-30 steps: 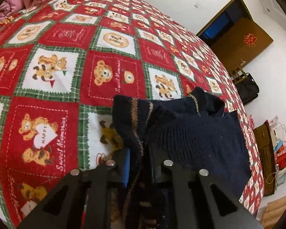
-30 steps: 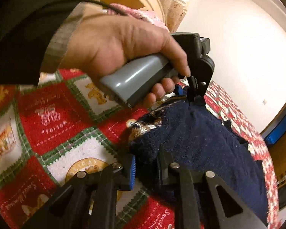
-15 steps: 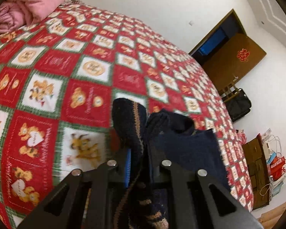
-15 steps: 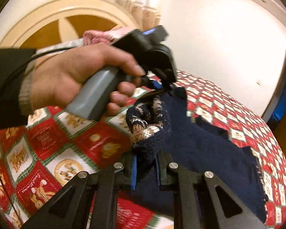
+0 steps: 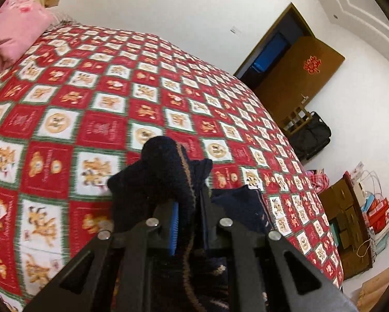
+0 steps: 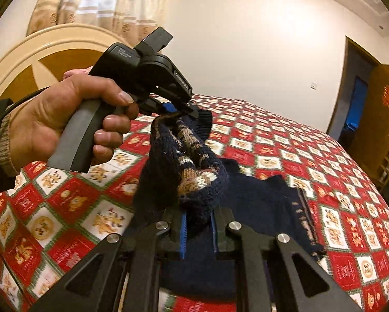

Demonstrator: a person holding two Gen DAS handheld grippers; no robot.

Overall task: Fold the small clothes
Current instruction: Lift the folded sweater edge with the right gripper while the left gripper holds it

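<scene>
A small navy knitted sweater (image 6: 259, 197) with a tan and white pattern lies partly on the bed. My left gripper (image 5: 189, 221) is shut on one part of its edge (image 5: 165, 166) and holds it up above the quilt. My right gripper (image 6: 198, 228) is shut on another bunched part (image 6: 194, 171), also lifted. In the right wrist view the left gripper (image 6: 184, 113), held by a hand, pinches the ribbed edge just beyond. The rest of the sweater hangs down to the quilt.
The bed has a red, white and green teddy-bear quilt (image 5: 103, 109). A pink pillow (image 5: 15, 31) lies at its head by a round headboard (image 6: 38, 52). A wooden door (image 5: 298, 78), a black bag (image 5: 311, 135) and boxes (image 5: 350, 208) stand past the bed's far side.
Both grippers have risen with the sweater edge held in them, lifting it off the quilt. The views now tilt up and show more wall and less of the sweater lying flat.
</scene>
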